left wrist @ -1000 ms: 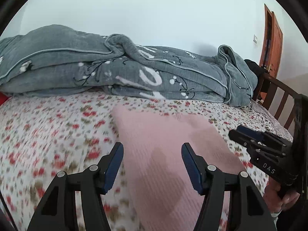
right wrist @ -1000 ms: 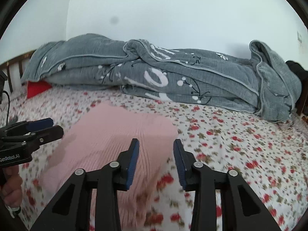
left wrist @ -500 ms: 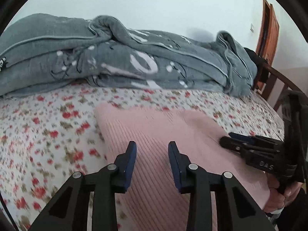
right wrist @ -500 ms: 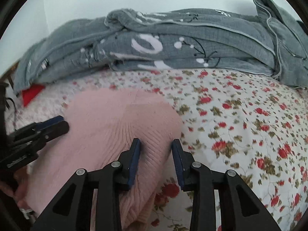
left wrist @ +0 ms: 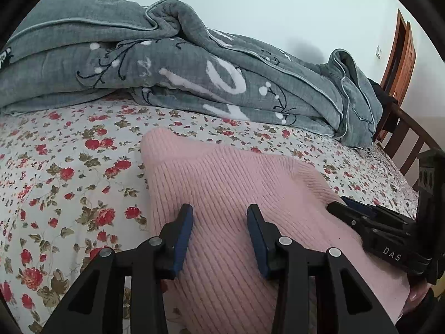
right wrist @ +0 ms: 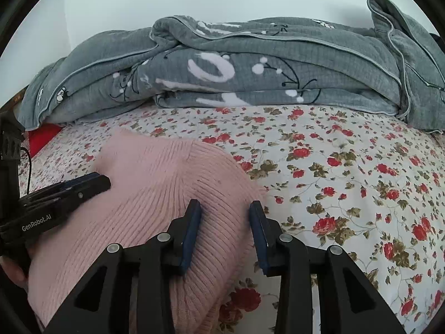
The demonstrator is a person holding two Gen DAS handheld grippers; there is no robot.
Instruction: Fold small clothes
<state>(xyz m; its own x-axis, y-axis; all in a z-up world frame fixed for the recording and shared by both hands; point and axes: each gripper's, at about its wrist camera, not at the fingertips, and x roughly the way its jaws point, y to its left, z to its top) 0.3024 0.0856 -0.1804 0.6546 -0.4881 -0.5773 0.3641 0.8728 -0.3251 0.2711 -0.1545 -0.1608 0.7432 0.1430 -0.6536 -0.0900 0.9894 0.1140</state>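
Down low, the left gripper (left wrist: 219, 222) hangs over the pink knit garment (left wrist: 236, 189), jaws partly apart after closing in, with knit showing between the blue pads and no pinch to be seen. Its side reads "GenRobot.AI" in the right view. Just beside it, the right gripper (right wrist: 225, 217), marked "DAS", stands partly spread over the garment's right edge. That garment lies flat on the floral bedsheet (right wrist: 347, 167), near a rumpled grey blanket (left wrist: 194, 69).

A pink knitted garment (right wrist: 155, 194) lies on the flowered bed (right wrist: 347, 172). The right gripper (right wrist: 225, 208) straddles its edge, parted, beside the left gripper (right wrist: 83, 186). A grey blanket (right wrist: 250, 64) lies heaped behind.
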